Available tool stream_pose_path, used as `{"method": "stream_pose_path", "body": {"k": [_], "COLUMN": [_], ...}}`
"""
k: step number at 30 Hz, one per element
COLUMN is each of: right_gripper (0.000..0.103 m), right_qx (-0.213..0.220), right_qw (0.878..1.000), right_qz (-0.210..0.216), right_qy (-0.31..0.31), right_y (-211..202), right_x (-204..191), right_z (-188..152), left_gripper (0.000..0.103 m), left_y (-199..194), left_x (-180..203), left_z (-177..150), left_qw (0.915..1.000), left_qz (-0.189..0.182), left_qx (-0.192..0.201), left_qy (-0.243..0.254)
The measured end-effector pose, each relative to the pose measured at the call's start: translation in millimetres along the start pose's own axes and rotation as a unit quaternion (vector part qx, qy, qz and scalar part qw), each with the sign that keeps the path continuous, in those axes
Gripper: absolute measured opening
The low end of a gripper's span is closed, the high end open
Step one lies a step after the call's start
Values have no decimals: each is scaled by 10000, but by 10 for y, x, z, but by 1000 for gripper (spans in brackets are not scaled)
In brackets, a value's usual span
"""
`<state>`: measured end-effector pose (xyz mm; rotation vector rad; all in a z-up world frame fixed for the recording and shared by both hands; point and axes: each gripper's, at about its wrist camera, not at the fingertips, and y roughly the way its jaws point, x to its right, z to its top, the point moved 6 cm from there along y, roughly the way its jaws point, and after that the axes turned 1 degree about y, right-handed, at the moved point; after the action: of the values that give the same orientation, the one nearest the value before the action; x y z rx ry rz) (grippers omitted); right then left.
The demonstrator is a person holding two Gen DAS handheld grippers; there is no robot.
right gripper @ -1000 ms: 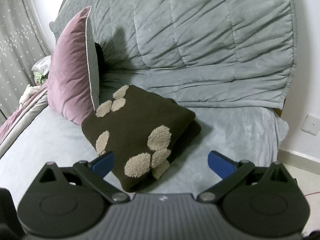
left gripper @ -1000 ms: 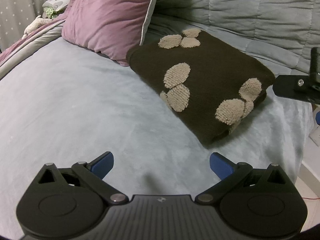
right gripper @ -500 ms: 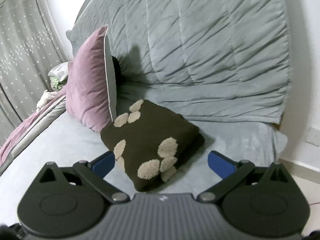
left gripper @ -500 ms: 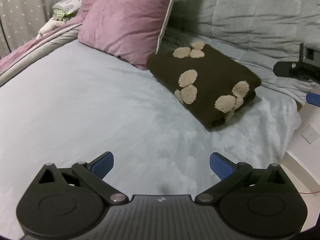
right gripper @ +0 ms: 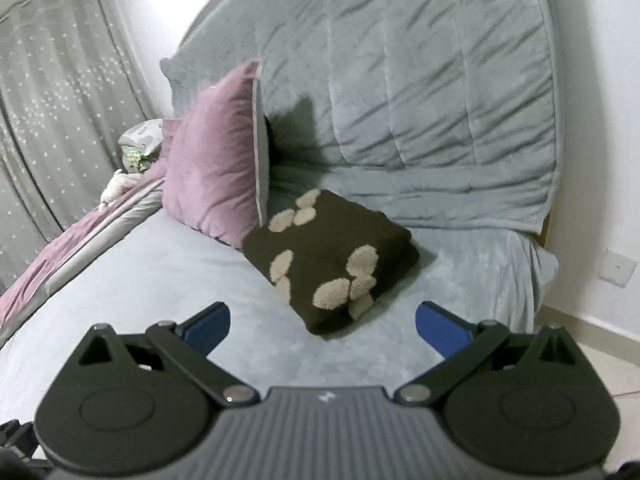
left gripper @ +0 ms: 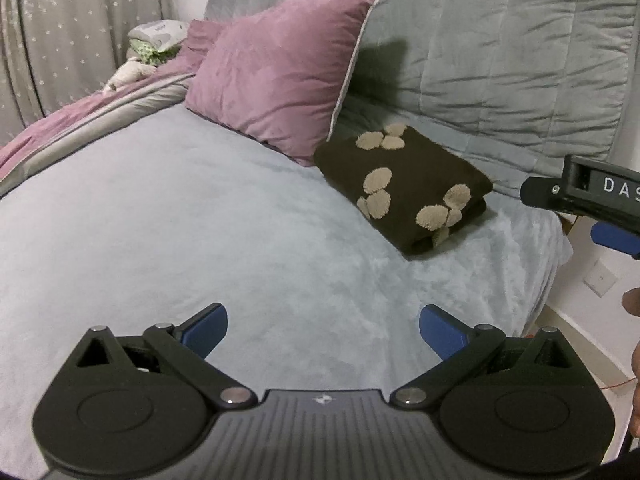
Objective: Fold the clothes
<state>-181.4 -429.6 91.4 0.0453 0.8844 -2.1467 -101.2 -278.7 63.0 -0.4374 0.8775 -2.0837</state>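
The dark brown garment [left gripper: 404, 188] with tan fleecy patches lay folded into a thick rectangular bundle on the pale blue bed [left gripper: 200, 220], near the head end, one corner touching the mauve pillow [left gripper: 280, 68] that leaned on the quilted grey headboard [left gripper: 500, 48]. Both sets of tongs stood apart from it, spread wide and empty: the left tongs [left gripper: 323, 330] over bare bedding, the right tongs [right gripper: 322, 326] nearer the bundle's front corner. The fold looked finished. The likely risk was the bundle's loose lower edge springing open on the soft plush surface if a finger brushed it, or the bundle sliding toward the near bed edge.
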Motion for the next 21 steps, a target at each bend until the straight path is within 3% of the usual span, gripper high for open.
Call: {"method": "stream_pose_path", "body": {"k": [8,21], "right_gripper": [103,103], "right_qx": [-42,-140], "right_qw": [9998,9988], "right_qz": [85,235], "right_qy": [-169,-403], "right_y": [-217,-247], "right_x": [-132,-386], "right_z": [-122,-302], "left_gripper": [103,103], "left_y": [-306,-413], "left_x": [-47,-182], "left_z": [-60,-185], "left_qw": [9998,9995], "left_qz": [57,92], "left_qx": [201,217], "left_qy": [-61,-194]}}
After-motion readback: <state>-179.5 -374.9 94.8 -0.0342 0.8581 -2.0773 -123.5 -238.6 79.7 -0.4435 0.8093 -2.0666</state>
